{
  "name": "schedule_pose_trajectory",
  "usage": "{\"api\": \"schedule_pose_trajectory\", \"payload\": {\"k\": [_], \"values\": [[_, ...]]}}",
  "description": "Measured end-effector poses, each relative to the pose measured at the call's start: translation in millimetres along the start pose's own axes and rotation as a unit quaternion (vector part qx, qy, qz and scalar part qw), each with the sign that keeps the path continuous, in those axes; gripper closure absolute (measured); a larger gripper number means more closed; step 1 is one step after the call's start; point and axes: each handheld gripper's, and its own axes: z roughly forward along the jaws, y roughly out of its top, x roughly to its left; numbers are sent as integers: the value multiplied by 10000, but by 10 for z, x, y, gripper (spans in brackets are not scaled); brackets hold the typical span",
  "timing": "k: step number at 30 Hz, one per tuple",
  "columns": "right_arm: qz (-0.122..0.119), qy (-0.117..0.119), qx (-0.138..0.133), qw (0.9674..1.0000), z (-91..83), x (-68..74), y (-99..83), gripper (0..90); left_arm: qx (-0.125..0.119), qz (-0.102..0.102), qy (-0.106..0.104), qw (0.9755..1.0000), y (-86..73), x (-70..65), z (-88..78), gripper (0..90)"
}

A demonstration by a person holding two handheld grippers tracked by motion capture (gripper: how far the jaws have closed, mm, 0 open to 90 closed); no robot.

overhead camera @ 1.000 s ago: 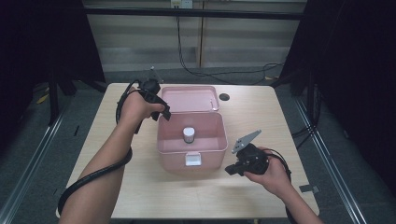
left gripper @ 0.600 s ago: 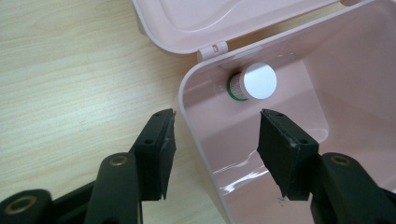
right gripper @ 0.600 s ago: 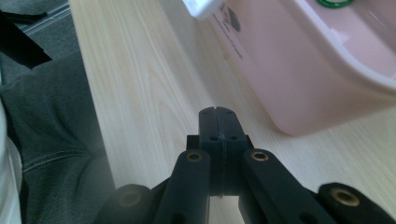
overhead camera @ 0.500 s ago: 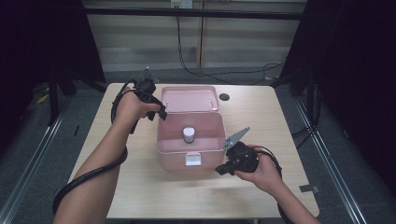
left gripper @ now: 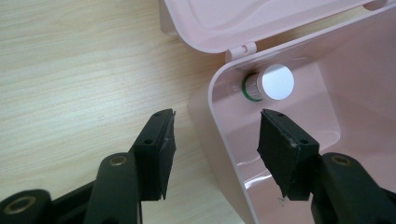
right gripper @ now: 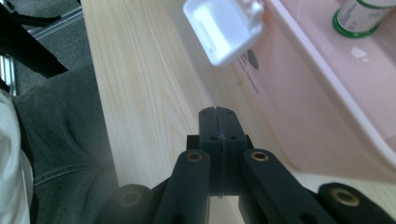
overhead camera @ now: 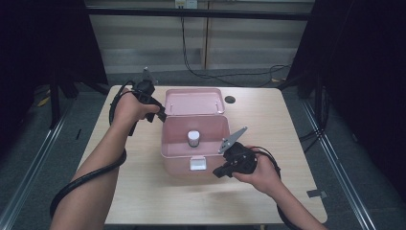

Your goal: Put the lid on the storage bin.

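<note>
I hold a two-jaw tool in each hand over a pale wooden tabletop (overhead camera: 143, 191) that carries an open pink box (overhead camera: 172, 143). On the left, my left gripper (overhead camera: 160, 115) sits at the box's back left corner, close to the hinge. Its jaws stand apart and straddle the box's rim there: in the left gripper view one jaw hangs outside over bare wood and the other inside over the pink floor, and neither pad touches the plastic. My hand covers most of the tool from above, so the jaw tips are hard to make out in the high view.

In the middle, the box's lid (overhead camera: 194, 100) lies flipped back flat behind it, and the left gripper view cuts off most of it. A small bottle (overhead camera: 193, 138) with a white cap stands upright inside on the box floor; its label is too small to read. A white latch (overhead camera: 197, 164) hangs on the front wall.

On the right, my right gripper (overhead camera: 216, 172) hovers at the box's front right corner, near the latch. Its jaws are pressed together with nothing between them
</note>
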Motion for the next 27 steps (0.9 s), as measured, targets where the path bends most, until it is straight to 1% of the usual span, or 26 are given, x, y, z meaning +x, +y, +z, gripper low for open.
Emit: {"api": "schedule_pose_trajectory", "payload": {"k": [3,4,6,9,11,14,17,20,21,22,25,26,27], "values": [[-19,78,-71,9999,-5,2,54,900,23,-33,7,10000,3,30,-4,457],[-14,117,-111,9999,-12,1,71,900,-5,-37,18,10000,3,41,-4,456],[-66,130,-151,9998,-35,3,103,900,-14,-67,35,10000,3,59,-9,456],[-73,82,-192,9998,-94,0,161,900,26,-77,19,10000,4,98,1,456],[-65,63,-145,9999,-102,3,179,900,5,-94,29,10000,3,105,13,455],[-93,98,-169,9998,-76,18,232,900,8,-129,2,9999,2,116,47,453],[-193,108,-246,9995,-29,34,292,900,44,-148,3,9999,6,124,83,446],[-224,126,-253,9993,6,44,353,900,29,-156,-4,9999,17,132,113,440],[-277,118,-276,9992,17,44,375,900,57,-158,-22,9999,21,134,116,440],[-288,120,-265,9992,25,50,395,900,55,-135,-17,9999,28,138,122,439],[-339,120,-183,9992,88,57,448,900,29,-183,-38,9998,39,145,130,436],[-339,120,-183,9992,88,57,448,900,29,-170,-31,9998,41,150,130,436],[-351,160,-176,9991,101,51,456,900,39,-185,-55,9998,41,156,131,436]]}}
